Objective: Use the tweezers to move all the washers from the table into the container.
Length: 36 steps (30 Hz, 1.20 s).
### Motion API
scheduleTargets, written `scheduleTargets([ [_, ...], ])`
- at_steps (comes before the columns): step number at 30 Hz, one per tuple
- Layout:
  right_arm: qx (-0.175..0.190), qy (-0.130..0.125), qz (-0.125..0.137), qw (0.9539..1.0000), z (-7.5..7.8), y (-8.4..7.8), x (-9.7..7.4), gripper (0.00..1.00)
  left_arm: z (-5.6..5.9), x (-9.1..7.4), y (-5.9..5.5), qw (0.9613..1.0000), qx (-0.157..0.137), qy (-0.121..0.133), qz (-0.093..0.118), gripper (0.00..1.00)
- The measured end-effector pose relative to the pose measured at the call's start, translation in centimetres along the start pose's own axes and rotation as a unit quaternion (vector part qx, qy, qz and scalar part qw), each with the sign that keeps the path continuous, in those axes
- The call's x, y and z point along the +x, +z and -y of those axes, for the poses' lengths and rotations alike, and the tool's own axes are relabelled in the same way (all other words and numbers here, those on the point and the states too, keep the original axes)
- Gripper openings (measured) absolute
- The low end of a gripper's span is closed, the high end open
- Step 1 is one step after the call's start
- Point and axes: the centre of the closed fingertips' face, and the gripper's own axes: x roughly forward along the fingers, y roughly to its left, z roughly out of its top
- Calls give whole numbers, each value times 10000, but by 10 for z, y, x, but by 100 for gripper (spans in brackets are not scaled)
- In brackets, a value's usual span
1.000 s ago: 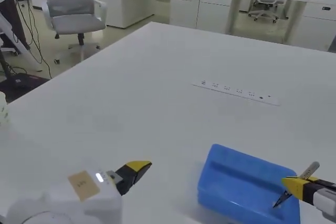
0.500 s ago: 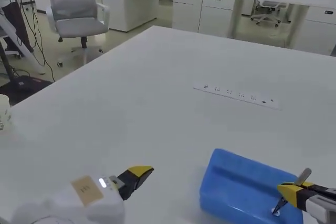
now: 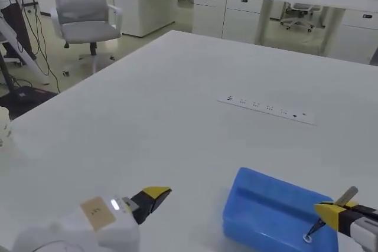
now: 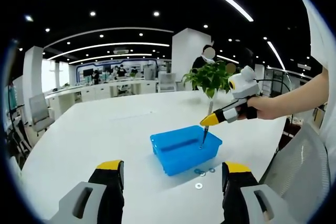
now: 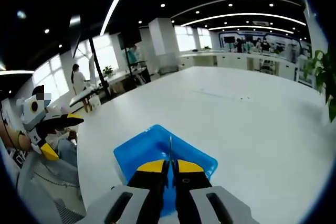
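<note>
On the white surface (image 3: 177, 116) sits the blue container (image 3: 266, 208), the left gripper (image 4: 173, 167) with jaws apart, the right gripper (image 5: 169, 165) with jaws clamped on the tweezers (image 4: 206, 128), tips down over the container, and washers (image 4: 202, 172) lying just beside it, ahead of the left jaws.

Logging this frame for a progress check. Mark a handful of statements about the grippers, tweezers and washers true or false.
1. The right gripper is shut on the tweezers. True.
2. The left gripper grips the blue container. False: its jaws stand open, clear of it.
3. Washers lie on the table beside the container. True.
4. The tweezers' tips point at bare table far from the container. False: they point down at the container.
</note>
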Motion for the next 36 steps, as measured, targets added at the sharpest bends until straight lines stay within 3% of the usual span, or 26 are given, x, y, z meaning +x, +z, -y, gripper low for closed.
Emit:
scheduleTargets([
  [9,57,208,260,9994,-24,19,-17,3,-1,-1,0,10000,2,28,3,77],
  [17,38,435,295,9986,-46,18,-21,3,0,-1,-1,10000,36,11,-33,76],
  [26,44,700,211,9973,-71,1,-19,3,0,-1,-2,10000,20,-7,-54,75],
  [30,59,766,112,9970,-77,-9,-14,3,0,0,-3,10000,45,-19,-84,75],
  [36,-222,774,-158,9966,-80,-28,-8,3,1,0,-4,9999,45,-31,-113,75],
])
